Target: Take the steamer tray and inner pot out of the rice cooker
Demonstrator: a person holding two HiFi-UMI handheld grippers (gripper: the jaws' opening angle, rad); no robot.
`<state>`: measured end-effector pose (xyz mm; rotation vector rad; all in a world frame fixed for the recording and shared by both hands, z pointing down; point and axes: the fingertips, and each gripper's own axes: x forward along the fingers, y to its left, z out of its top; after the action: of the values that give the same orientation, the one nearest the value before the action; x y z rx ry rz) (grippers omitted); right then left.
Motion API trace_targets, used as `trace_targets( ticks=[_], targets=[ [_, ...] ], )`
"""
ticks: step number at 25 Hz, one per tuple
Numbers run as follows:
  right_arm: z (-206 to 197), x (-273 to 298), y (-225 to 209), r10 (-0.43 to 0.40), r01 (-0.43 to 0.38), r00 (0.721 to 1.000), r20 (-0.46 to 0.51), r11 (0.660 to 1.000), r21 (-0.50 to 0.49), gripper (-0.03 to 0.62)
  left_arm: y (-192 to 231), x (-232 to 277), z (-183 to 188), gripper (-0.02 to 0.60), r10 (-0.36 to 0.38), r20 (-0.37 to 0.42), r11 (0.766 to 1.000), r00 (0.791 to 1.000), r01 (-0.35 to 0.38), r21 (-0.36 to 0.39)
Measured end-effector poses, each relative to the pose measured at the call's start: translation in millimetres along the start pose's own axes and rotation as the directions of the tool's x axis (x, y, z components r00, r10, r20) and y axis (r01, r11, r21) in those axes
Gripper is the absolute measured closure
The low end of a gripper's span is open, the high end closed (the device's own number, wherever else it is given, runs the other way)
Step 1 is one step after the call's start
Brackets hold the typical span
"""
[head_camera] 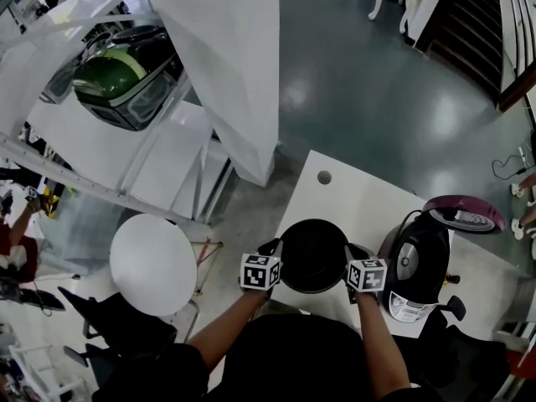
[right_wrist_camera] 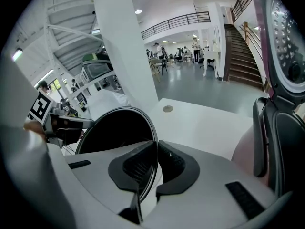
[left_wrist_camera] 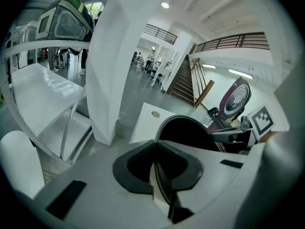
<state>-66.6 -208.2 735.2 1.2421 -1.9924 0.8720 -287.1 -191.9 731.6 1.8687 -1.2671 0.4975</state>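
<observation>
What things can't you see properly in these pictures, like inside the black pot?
- Inside the pot: only black shadow in every view.
- The pot's bottom: the head view looks down on its rim, so whether it touches the table is unclear.
- Inside the rice cooker: dark in the head view, cut off by the right gripper view's edge.

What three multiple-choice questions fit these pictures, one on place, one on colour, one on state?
1. The inner pot is: A inside the rice cooker; B beside it, over the table; C in a sink.
2. The pot's inside is: A red; B white; C black.
3. The left gripper and right gripper are: A open; B shut on the pot's rim; C out of view.
B, it shows left of the cooker; C, its hollow is black; B, pads pinch the rim in both gripper views.
</observation>
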Motion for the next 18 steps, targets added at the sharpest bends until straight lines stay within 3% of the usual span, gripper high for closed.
trace_targets(
  ticks=[11,18],
  targets=[
    [-2,14,-2,0.003,-0.003,1.0,-0.014,1.0,-0.024,0.571,6,8,-3,0.56,-0.001,-0.002,1.0,1.0,0.001,0.0],
    [-1,5,-3,-0.003,0.004,1.0,0.027,1.0,-0.029,0.571,7,6,-2,0.557,-0.022,0.031,1.0,0.999,0.022,0.018]
  ],
)
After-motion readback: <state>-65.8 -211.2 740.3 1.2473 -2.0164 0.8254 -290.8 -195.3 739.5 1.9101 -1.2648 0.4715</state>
